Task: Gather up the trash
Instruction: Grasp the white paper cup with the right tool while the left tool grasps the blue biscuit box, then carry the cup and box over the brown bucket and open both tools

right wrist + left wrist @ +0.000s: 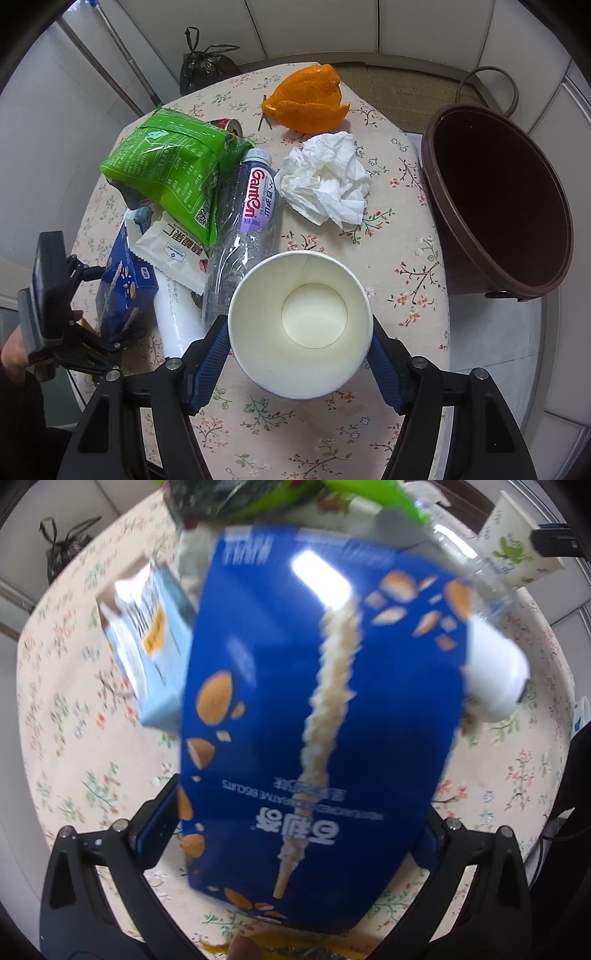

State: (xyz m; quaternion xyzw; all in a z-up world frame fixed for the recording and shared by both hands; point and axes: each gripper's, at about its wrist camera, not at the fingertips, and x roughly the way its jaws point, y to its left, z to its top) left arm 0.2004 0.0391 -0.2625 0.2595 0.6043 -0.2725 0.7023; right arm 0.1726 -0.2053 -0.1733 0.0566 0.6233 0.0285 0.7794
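— While the paper cup (300, 325) sits clamped in my right gripper (300, 343) over the floral table (406, 258), where's yours?

— My left gripper (295, 834) stands wide apart around the blue biscuit box (317, 716), pads not pressing. Brown bin (498, 199) stands beside the table.

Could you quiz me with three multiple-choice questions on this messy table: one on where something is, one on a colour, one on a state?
1. Where is the brown bin?
A. right of the table
B. on the table
C. under the tissue

2. What colour is the biscuit box?
A. red
B. blue
C. green

3. What does the right gripper hold?
A. bottle
B. nothing
C. paper cup

Answers: 1 A, it stands past the table's right edge. 2 B, its printed face is blue. 3 C, both pads press the cup's sides.
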